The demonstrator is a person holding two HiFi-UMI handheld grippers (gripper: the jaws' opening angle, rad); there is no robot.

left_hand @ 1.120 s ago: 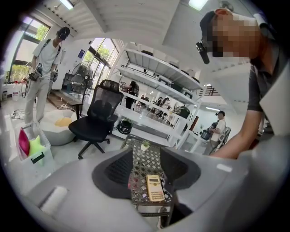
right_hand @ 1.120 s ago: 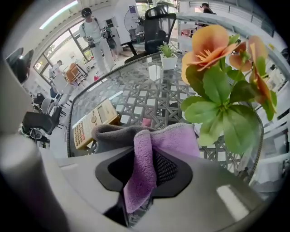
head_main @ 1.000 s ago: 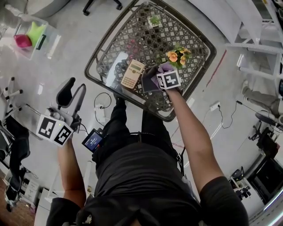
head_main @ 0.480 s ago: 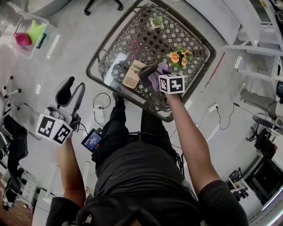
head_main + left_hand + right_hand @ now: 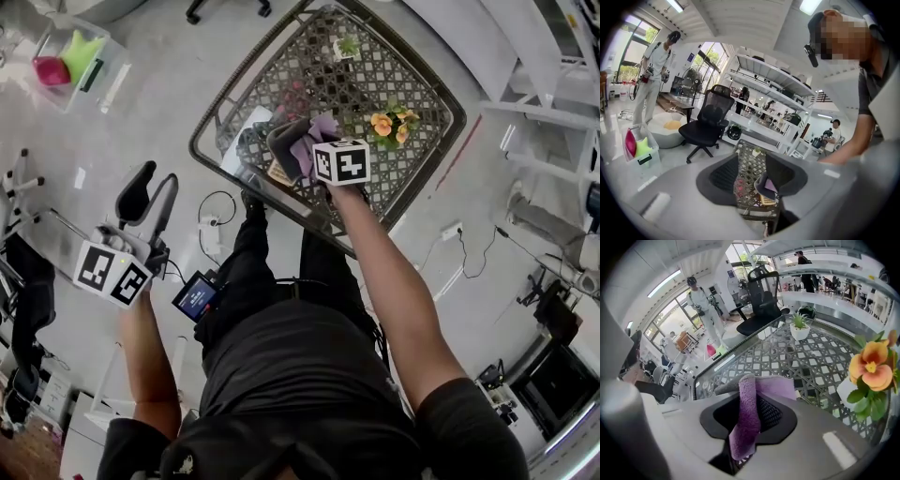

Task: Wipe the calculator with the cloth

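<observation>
My right gripper (image 5: 309, 150) is shut on a purple and grey cloth (image 5: 298, 142), which hangs over the near left part of the lattice table (image 5: 422, 89). In the right gripper view the cloth (image 5: 746, 420) is pinched between the pads and drapes over the jaws. Only a tan sliver of the calculator (image 5: 277, 174) shows under the cloth. My left gripper (image 5: 157, 184) is open and holds nothing, off the table over the floor at the left. Between its jaws in the left gripper view I see the table, the cloth (image 5: 765, 183) and the calculator (image 5: 766, 200).
A pot of orange flowers (image 5: 389, 124) stands right of the cloth, and a small green plant (image 5: 348, 45) sits at the table's far side. A clear box (image 5: 70, 61) with pink and green things is on the floor at the far left. Cables lie near the person's feet.
My right gripper has carried the cloth up and to the left, and the cloth now covers most of the calculator. The left gripper has stayed about where it was.
</observation>
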